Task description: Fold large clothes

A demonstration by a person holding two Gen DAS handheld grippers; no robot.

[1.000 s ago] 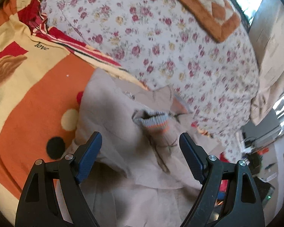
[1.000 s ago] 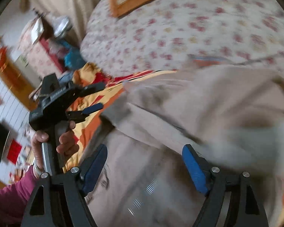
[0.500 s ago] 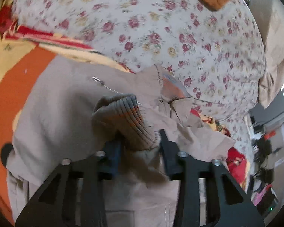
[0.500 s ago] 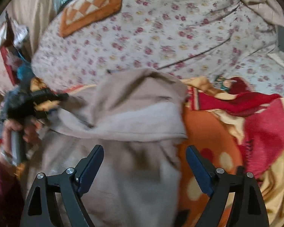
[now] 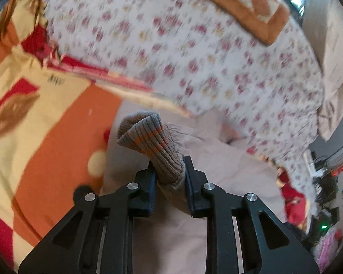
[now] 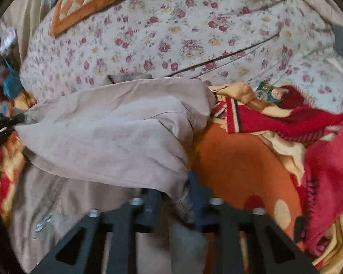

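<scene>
The left gripper [image 5: 168, 171] was clamped on the ribbed cuff [image 5: 152, 141] of the beige jacket [image 5: 217, 182], grey-brown knit with orange stripes standing up between its closed fingers. The right gripper [image 6: 175, 191] was pinched on a corner of the same jacket [image 6: 116, 132] at its near edge, a folded panel stretching away to the left, where the left gripper [image 6: 0, 127] showed dark and blurred at the frame's edge. A zipper [image 6: 48, 217] ran along the lower layer. The jacket lay on an orange, cream and red blanket [image 5: 45, 137], spread across the bed. To the right a red fringed blanket [image 6: 327, 171] lay bunched. Beyond, a floral quilt [image 6: 194, 34] rose in a mound, with an orange checked cushion [image 6: 87, 2] resting on top.
</scene>
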